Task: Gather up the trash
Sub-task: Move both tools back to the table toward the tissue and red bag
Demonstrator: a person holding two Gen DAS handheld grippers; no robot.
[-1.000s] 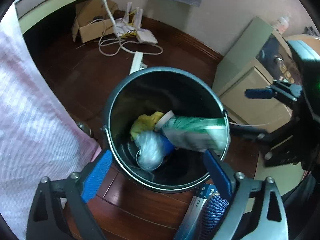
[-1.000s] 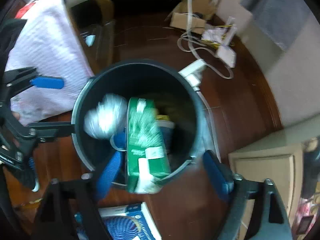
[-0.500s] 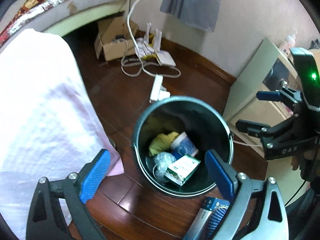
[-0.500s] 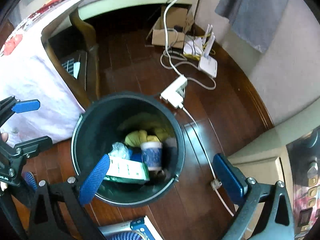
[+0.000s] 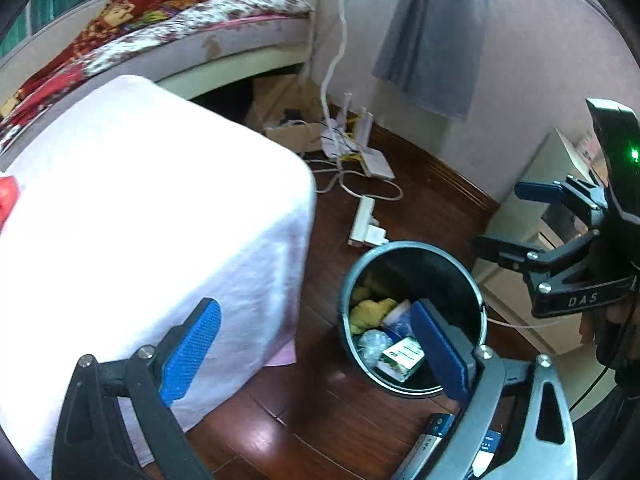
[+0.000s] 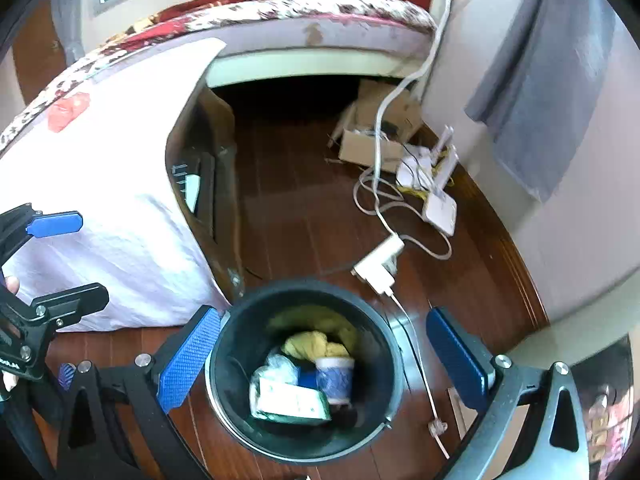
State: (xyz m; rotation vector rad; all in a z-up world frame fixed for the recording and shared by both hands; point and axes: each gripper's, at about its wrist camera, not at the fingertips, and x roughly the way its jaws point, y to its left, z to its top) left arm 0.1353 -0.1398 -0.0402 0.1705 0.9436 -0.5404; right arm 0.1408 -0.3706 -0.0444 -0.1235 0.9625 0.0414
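Carton (image 6: 292,400) dropped since a second ago, lying in bin (image 6: 384,320) beside cup (image 6: 335,378); right gripper (image 6: 324,360) and left gripper (image 5: 316,352) raised, fingers spread, empty; deposit judged complete.

Both wrist views angled down from above, sharing the bin (image 5: 412,316) (image 6: 304,368) (right one nearer).

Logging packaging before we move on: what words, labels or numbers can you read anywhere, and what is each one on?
"DAS": on the right gripper body, seen from the left wrist.
Green-and-white carton in the bin: print blurred, unreadable.
Blue-patterned cup: nothing legible.
Blue-and-white box on the floor: text too small.
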